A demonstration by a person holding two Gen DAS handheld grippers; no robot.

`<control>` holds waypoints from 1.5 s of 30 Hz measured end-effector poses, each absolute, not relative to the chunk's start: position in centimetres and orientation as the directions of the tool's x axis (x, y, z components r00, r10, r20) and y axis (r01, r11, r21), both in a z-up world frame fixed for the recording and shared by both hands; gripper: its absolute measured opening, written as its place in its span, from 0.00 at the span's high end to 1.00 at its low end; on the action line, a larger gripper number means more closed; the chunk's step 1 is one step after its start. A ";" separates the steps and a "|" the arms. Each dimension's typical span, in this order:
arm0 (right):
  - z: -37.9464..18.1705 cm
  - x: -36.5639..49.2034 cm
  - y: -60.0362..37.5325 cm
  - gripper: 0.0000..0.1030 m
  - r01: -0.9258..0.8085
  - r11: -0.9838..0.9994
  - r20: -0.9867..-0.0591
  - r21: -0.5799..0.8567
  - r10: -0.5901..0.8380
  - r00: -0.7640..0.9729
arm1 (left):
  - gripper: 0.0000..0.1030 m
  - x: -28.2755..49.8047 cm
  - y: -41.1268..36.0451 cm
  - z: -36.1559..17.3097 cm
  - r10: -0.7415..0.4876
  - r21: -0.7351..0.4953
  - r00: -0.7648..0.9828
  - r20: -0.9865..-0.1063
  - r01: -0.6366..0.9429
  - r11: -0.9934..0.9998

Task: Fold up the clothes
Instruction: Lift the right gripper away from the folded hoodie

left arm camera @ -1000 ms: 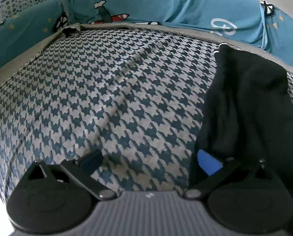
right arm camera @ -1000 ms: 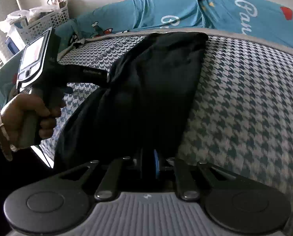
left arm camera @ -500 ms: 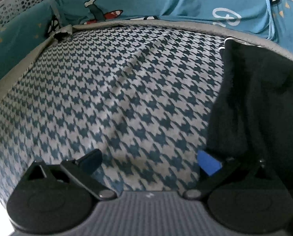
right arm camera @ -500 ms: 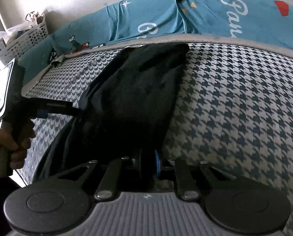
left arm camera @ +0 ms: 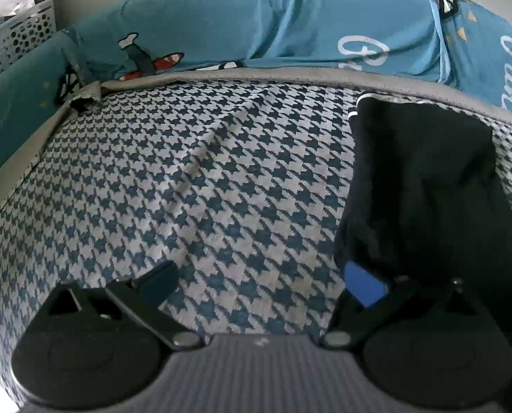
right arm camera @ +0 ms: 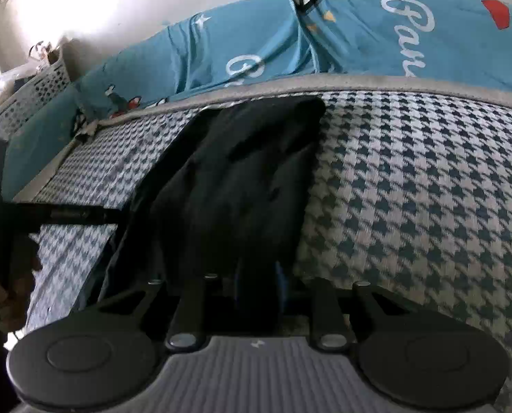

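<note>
A big bed cover point(left arm camera: 187, 186) with a blue and white zigzag check is spread across both views. Behind it, a blue sheet point(left arm camera: 290, 24) with white writing and small pictures is bunched along the far edge. A white basket point(left arm camera: 18, 41) full of holes is seen at the far left.

A long black piece of clothing point(right arm camera: 242, 186) is laid on the check cover, from the far edge down to the near side. In the left view the black clothing point(left arm camera: 424, 186) is seen on the right side.

The left gripper point(left arm camera: 261, 285) is held wide apart over the check cover. Its blue pad on the right side is just beside the edge of the black clothing, and nothing is pinched.

The right gripper point(right arm camera: 257, 289) is opening, with the near end of the black clothing between its pads.
</note>
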State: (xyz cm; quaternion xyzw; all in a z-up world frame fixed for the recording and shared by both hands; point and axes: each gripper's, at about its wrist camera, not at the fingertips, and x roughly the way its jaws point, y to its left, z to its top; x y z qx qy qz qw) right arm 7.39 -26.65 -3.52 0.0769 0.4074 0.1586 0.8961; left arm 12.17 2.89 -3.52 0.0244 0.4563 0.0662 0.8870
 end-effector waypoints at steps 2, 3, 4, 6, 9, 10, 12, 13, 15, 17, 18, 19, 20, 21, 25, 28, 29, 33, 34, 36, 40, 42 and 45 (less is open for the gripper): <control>-3.7 8.3 -26.9 0.80 -0.203 0.938 -0.704 0.280 0.344 0.621 | 0.00 12.6 3.0 -3.7 0.150 0.107 0.565 -0.811 -0.109 0.988; -3.8 8.8 -27.0 0.80 -0.195 0.939 -0.703 0.284 0.342 0.623 | 0.00 12.6 3.1 -3.6 0.160 0.110 0.567 -0.808 -0.122 0.986; -3.9 9.2 -27.1 0.80 -0.189 0.940 -0.702 0.286 0.339 0.626 | 0.00 12.6 3.3 -3.5 0.170 0.113 0.568 -0.805 -0.134 0.984; -4.0 10.0 -27.2 0.80 -0.175 0.942 -0.700 0.286 0.330 0.633 | 0.00 12.6 3.6 -3.0 0.170 0.102 0.587 -0.792 -0.147 0.984; -4.3 11.3 -27.4 0.80 -0.156 0.941 -0.690 0.301 0.328 0.645 | 0.00 12.4 3.9 -2.1 0.152 0.075 0.620 -0.770 -0.148 0.986; -4.4 11.7 -27.5 0.79 -0.150 0.941 -0.686 0.304 0.326 0.650 | 0.00 12.3 3.8 -2.0 0.146 0.071 0.627 -0.766 -0.143 0.987; -4.6 12.5 -27.5 0.79 -0.136 0.943 -0.681 0.305 0.315 0.661 | 0.00 12.3 3.4 -1.9 0.135 0.070 0.629 -0.765 -0.127 0.989; -4.7 12.9 -27.6 0.79 -0.129 0.943 -0.680 0.307 0.313 0.664 | 0.00 12.4 3.1 -2.0 0.129 0.071 0.626 -0.769 -0.117 0.991; -5.0 13.7 -27.6 0.79 -0.118 0.941 -0.678 0.316 0.312 0.666 | 0.00 12.7 2.7 -2.4 0.121 0.074 0.605 -0.787 -0.102 0.992; -5.3 14.6 -27.7 0.77 -0.111 0.940 -0.675 0.323 0.311 0.670 | 0.00 13.1 2.4 -3.0 0.120 0.078 0.580 -0.806 -0.098 0.992; -5.4 14.9 -27.8 0.76 -0.108 0.939 -0.672 0.328 0.312 0.671 | 0.00 13.2 2.3 -3.3 0.117 0.076 0.570 -0.813 -0.095 0.993; -5.4 15.2 -27.8 0.73 -0.105 0.937 -0.670 0.334 0.315 0.673 | 0.00 13.2 2.2 -3.5 0.113 0.073 0.564 -0.818 -0.093 0.993; -5.5 15.6 -27.9 0.72 -0.105 0.933 -0.665 0.344 0.321 0.674 | 0.00 13.1 2.2 -3.6 0.111 0.072 0.563 -0.819 -0.091 0.993; -5.5 15.9 -27.9 0.72 -0.106 0.929 -0.661 0.354 0.329 0.675 | 0.00 13.1 2.2 -3.7 0.110 0.073 0.563 -0.819 -0.089 0.993; -5.7 17.1 -28.1 0.71 -0.106 0.918 -0.645 0.382 0.347 0.681 | 0.00 13.2 2.1 -4.1 0.118 0.084 0.551 -0.826 -0.088 0.993; -5.9 18.0 -28.5 0.69 -0.097 0.908 -0.631 0.407 0.356 0.689 | 0.00 13.3 2.1 -4.3 0.121 0.084 0.537 -0.835 -0.094 0.992; -6.0 18.4 -28.6 0.67 -0.093 0.905 -0.626 0.416 0.360 0.692 | 0.00 13.4 2.1 -4.4 0.123 0.084 0.534 -0.836 -0.096 0.992; -6.2 19.5 -29.1 0.62 -0.087 0.886 -0.604 0.456 0.380 0.700 | 0.00 13.5 2.3 -4.6 0.121 0.077 0.527 -0.841 -0.104 0.992; -6.2 19.8 -29.2 0.60 -0.087 0.882 -0.599 0.463 0.384 0.703 | 0.00 13.5 2.3 -4.6 0.120 0.076 0.526 -0.842 -0.105 0.992; -6.3 20.4 -29.3 0.59 -0.081 0.875 -0.589 0.477 0.386 0.710 | 0.00 13.6 2.3 -4.6 0.118 0.072 0.524 -0.844 -0.107 0.992; -6.6 21.4 -29.7 0.55 -0.073 0.853 -0.566 0.517 0.405 0.718 | 0.00 13.5 2.2 -4.7 0.121 0.079 0.526 -0.842 -0.103 0.992; -6.6 21.8 -29.8 0.54 -0.075 0.847 -0.558 0.526 0.410 0.722 | 0.00 13.5 2.2 -4.7 0.120 0.077 0.525 -0.842 -0.103 0.992; -6.7 22.5 -29.9 0.53 -0.083 0.844 -0.548 0.530 0.415 0.726 | 0.00 13.6 2.1 -4.8 0.119 0.075 0.523 -0.844 -0.104 0.992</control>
